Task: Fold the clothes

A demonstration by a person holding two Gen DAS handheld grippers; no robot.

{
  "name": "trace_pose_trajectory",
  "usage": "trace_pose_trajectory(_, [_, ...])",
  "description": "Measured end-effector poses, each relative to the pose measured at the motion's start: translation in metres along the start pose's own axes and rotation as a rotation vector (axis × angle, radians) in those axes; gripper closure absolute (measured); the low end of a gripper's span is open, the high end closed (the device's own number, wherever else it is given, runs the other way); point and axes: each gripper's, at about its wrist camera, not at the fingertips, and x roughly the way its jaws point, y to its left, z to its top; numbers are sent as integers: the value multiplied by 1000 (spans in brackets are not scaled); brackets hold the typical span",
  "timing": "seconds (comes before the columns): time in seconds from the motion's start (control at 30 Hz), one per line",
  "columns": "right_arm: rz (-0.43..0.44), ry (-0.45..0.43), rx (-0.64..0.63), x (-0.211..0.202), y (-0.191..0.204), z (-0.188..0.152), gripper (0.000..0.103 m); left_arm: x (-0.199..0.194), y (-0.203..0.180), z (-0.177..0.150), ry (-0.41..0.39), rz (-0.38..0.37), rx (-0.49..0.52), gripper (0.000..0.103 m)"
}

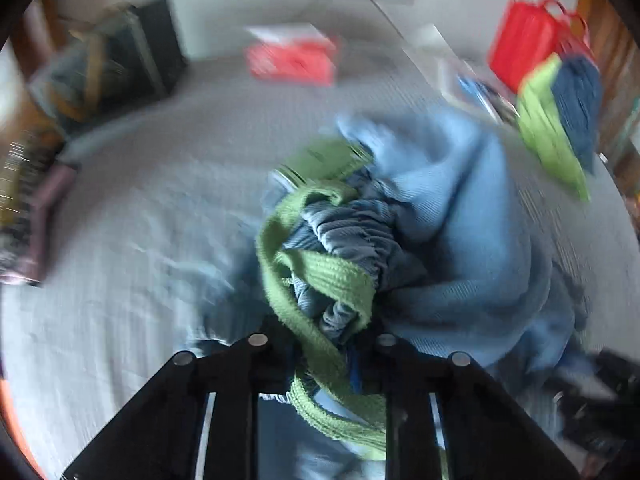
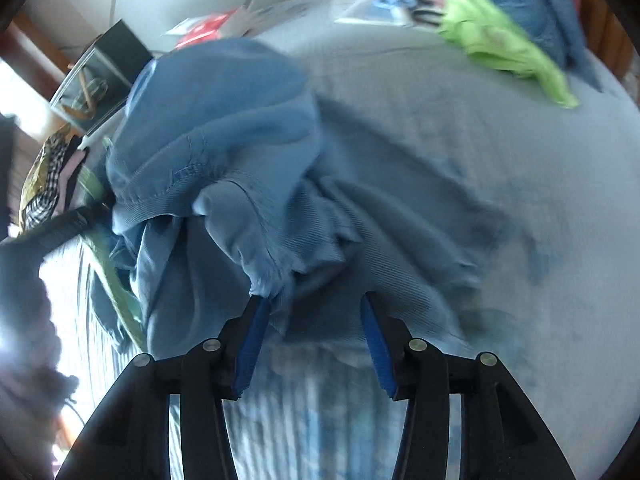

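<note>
A crumpled blue garment (image 1: 452, 216) with a green waistband (image 1: 320, 276) hangs bunched over the grey bed (image 1: 140, 208). My left gripper (image 1: 324, 344) is shut on the green waistband and the gathered blue cloth, which runs down between its fingers. In the right wrist view the same blue garment (image 2: 224, 152) hangs in folds in front of my right gripper (image 2: 312, 300). Its blue pads (image 2: 252, 344) stand apart, open, with the cloth's lower edge touching the left pad's tip. The left gripper's black body (image 2: 60, 224) shows at the left.
A lime-green and dark blue clothes pile (image 1: 560, 120) lies at the bed's far right, also in the right wrist view (image 2: 508, 36). A red bag (image 1: 528, 40), a red box (image 1: 296, 60), a dark box (image 1: 132, 52) and papers (image 2: 384, 8) sit at the back.
</note>
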Motion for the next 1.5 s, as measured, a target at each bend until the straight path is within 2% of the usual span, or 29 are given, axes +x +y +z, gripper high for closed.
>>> trace_pose_trajectory(0.03, [28, 9, -4, 7, 5, 3, 59, -12, 9, 5, -43, 40, -13, 85])
trace_pose_trajectory(0.07, [53, 23, -14, 16, 10, 5, 68, -21, 18, 9, -70, 57, -29, 85])
trace_pose_trajectory(0.1, [42, 19, -27, 18, 15, 8, 93, -31, 30, 12, -90, 71, -54, 86])
trace_pose_trajectory(0.13, [12, 7, -57, 16, 20, 11, 99, -41, 45, 16, -105, 92, -79, 86])
trace_pose_trajectory(0.2, [-25, -40, -95, 5, 25, 20, 99, -57, 69, 17, -129, 121, -115, 86])
trace_pose_trajectory(0.3, [-47, -210, -129, -52, 24, 35, 99, -90, 105, 7, -136, 54, -198, 86])
trace_pose_trajectory(0.37, [-13, -317, -160, -103, 31, 39, 99, -118, 118, -9, -132, 3, -239, 86])
trace_pose_trajectory(0.4, [6, -358, -198, -128, 40, 39, 99, -132, 121, -21, -145, 3, -244, 86])
trace_pose_trajectory(0.47, [61, -359, -249, -152, 56, 35, 99, -148, 127, -34, -156, 41, -255, 85])
trace_pose_trajectory(0.5, [112, -333, -253, -156, 62, 32, 87, -155, 132, -42, -156, 62, -266, 85])
trace_pose_trajectory(0.53, [135, -298, -248, -153, 63, 30, 70, -156, 144, -51, -141, 84, -288, 81])
trace_pose_trajectory(0.6, [166, -241, -230, -145, 61, 22, 56, -144, 165, -66, -99, 110, -321, 78])
trace_pose_trajectory(0.67, [168, -187, -169, -129, 47, 13, 56, -122, 187, -86, -34, 150, -361, 77])
trace_pose_trajectory(0.77, [151, -118, -50, -106, 19, 1, 56, -98, 206, -107, 17, 201, -384, 77])
trace_pose_trajectory(0.83, [87, -127, 13, -102, -8, -1, 54, -84, 216, -121, 48, 222, -405, 77])
trace_pose_trajectory(0.93, [-21, -114, 60, -92, -34, -2, 54, -74, 222, -131, 67, 179, -433, 77])
trace_pose_trajectory(1.0, [-60, -88, 95, -80, -48, 1, 53, -74, 221, -130, 58, 119, -441, 77])
trace_pose_trajectory(1.07, [-66, -73, 119, -75, -58, 2, 49, -80, 219, -125, 39, 77, -444, 77])
trace_pose_trajectory(1.1, [-67, -68, 121, -73, -59, 4, 42, -87, 217, -120, 19, 70, -444, 77])
trace_pose_trajectory(1.13, [-63, -65, 120, -72, -58, 5, 32, -95, 217, -113, -7, 62, -441, 72])
trace_pose_trajectory(1.17, [-58, -64, 118, -71, -58, 5, 26, -99, 218, -108, -25, 46, -436, 54])
trace_pose_trajectory(1.2, [-54, -66, 113, -71, -56, 4, 19, -101, 220, -101, -40, 28, -430, 42])
trace_pose_trajectory(1.23, [-51, -66, 107, -70, -55, 5, 17, -101, 222, -94, -53, 19, -430, 23])
trace_pose_trajectory(1.3, [-55, -65, 112, -67, -57, 10, 17, -91, 228, -84, -56, 40, -427, 20])
trace_pose_trajectory(1.5, [-57, -53, 170, -49, -67, 37, 17, -23, 237, -64, 92, 102, -393, 20])
